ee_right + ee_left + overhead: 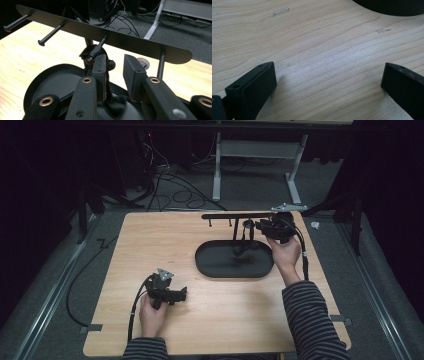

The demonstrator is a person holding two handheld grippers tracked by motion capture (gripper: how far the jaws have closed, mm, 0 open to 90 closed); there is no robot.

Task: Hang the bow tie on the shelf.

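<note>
One wooden tabletop (pixel 210 320) carries one black oval-based hanging rack (pixel 233 260) at centre right. Its bar shows four pegs (pixel 51 34), one bearing a black strap (pixel 93 52). Two tongs: left (pixel 183 294), right (pixel 259 225).

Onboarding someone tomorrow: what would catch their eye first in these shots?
First, the black stand at the table's far right: an oval tray base with a post carrying a flat bar with pegs. The right gripper is raised up to that bar, its jaws parted beside a dark strap looped over one peg. The left gripper waits low over the bare wooden table near the front left, jaws wide open.
</note>
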